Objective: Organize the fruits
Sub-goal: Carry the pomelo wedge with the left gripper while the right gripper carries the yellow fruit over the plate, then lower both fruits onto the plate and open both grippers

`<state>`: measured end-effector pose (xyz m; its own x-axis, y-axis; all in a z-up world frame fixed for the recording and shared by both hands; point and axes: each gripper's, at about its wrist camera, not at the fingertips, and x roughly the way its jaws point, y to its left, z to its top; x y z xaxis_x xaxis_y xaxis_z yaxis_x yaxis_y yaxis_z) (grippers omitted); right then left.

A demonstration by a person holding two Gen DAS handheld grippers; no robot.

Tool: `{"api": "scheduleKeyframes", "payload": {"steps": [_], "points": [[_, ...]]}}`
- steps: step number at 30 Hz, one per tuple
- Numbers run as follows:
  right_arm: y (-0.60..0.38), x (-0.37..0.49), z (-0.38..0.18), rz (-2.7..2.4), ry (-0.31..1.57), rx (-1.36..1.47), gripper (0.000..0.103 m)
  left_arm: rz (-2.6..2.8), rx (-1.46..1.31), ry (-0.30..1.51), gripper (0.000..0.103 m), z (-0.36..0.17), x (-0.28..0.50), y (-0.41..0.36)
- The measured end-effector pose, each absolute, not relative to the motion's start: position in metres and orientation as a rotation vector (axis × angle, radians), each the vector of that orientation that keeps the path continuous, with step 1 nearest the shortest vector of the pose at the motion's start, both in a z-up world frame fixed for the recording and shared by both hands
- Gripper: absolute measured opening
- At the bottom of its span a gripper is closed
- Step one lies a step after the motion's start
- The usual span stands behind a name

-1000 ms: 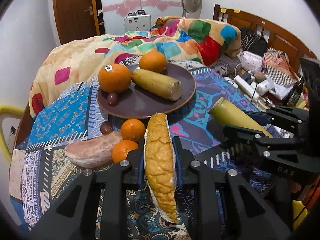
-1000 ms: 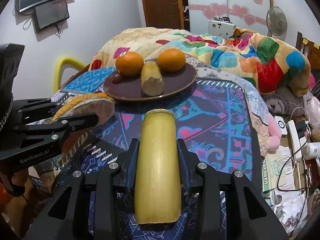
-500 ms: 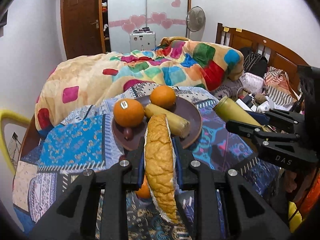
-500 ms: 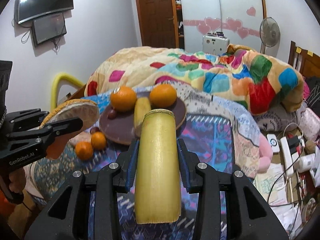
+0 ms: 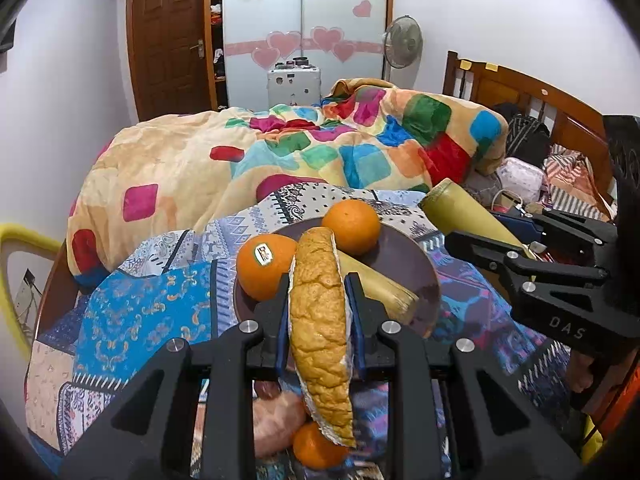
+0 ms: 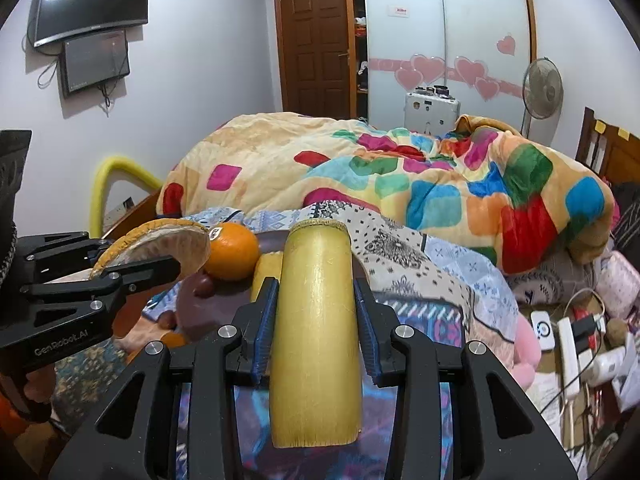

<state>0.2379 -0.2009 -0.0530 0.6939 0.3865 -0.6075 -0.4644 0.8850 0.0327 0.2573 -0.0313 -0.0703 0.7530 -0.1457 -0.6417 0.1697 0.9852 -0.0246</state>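
Above the plate (image 5: 424,276), both tongs have risen, left (image 5: 320,312) gripping melon slice (image 5: 320,328), right (image 6: 316,320) gripping cane piece (image 6: 316,320).

Both grippers have lifted higher above the plate (image 5: 424,276).

Left hand-held gripper (image 5: 320,304) clamped; right hand-held gripper (image 6: 316,312) clamped, both seemingly raised.

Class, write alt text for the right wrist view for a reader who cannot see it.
The right gripper clamps a yellow sugarcane piece above a patterned bedspread. At left, the left gripper holds a melon slice near a brown plate bearing an orange.
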Motion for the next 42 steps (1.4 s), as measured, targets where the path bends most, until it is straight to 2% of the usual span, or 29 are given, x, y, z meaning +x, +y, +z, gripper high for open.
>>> {"api": "scheduleKeyframes", "payload": {"steps": [23,42], "points": [[-0.160,0.286,-0.081,0.499,0.742,-0.254,0.034,-0.172,0.030,0.770,0.025,-0.089,0.319,-0.030],[-0.156,0.275,-0.074,0.501,0.719,-0.278,0.035,-0.153,0.033,0.720,0.025,-0.073,0.305,-0.023]]}}
